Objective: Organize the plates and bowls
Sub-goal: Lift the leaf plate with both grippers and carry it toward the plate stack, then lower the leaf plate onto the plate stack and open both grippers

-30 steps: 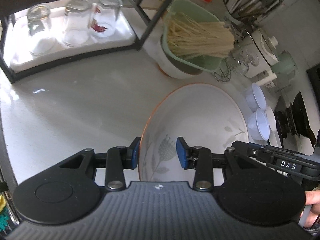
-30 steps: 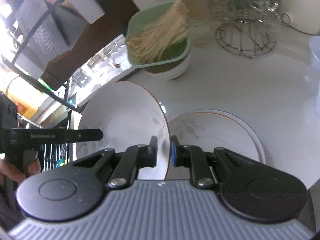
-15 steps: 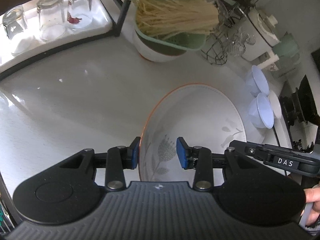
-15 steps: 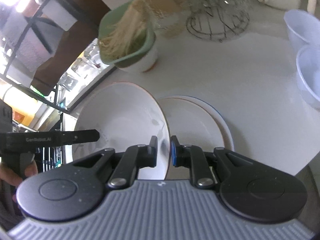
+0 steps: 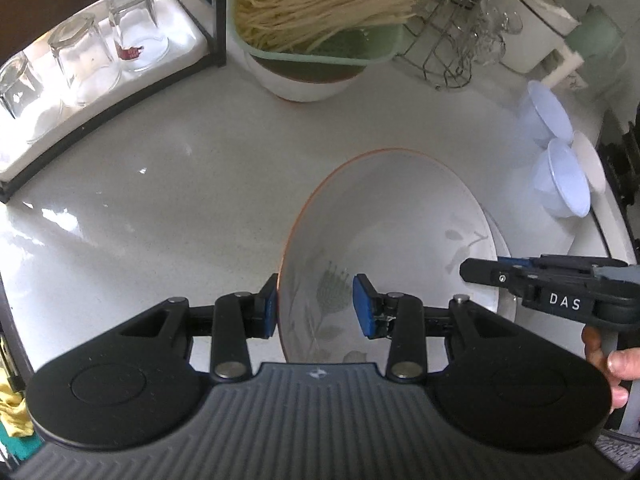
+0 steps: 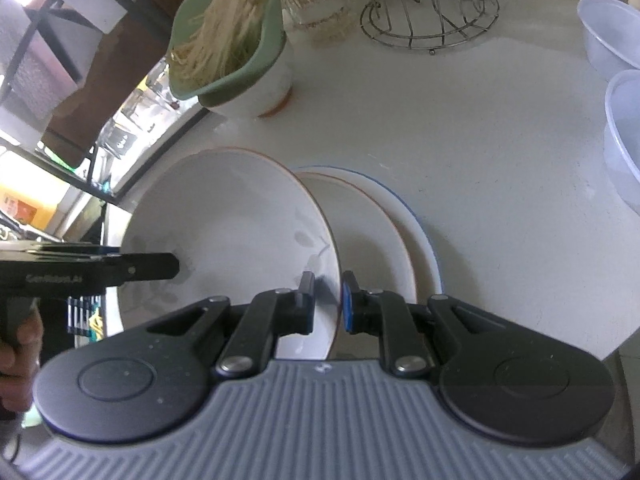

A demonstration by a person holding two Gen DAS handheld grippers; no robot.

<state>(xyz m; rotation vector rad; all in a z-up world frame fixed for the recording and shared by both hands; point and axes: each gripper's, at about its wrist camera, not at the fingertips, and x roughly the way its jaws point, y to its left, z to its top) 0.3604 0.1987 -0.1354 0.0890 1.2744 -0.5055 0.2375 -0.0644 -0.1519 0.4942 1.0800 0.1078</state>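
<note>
A white deep plate point(image 5: 400, 220) with an orange rim and a grey flower print hangs tilted above the counter, held from both sides. My left gripper point(image 5: 316, 308) is shut on its near rim, one pad outside and one inside. My right gripper point(image 6: 326, 300) is shut on the opposite rim; its tip point(image 5: 480, 274) shows at the right of the left wrist view. In the right wrist view the plate point(image 6: 240, 220) sits just left of a stack on the counter: an orange-rimmed plate point(image 6: 372, 232) lying on a blue-rimmed plate point(image 6: 426, 252). The left gripper point(image 6: 160, 266) reaches in from the left there.
A green colander of dry noodles point(image 5: 312, 12) rests on a white bowl at the back. Upturned glasses point(image 5: 84, 60) stand on a white tray in a black rack at the left. Lavender plastic bowls point(image 5: 560, 184) lie at the right. A wire rack point(image 6: 432, 12) stands behind.
Both grippers have carried the plate across the counter and lower, toward the stacked plates. The stack now lies closer beside and under the plate. Both grips are unchanged.
</note>
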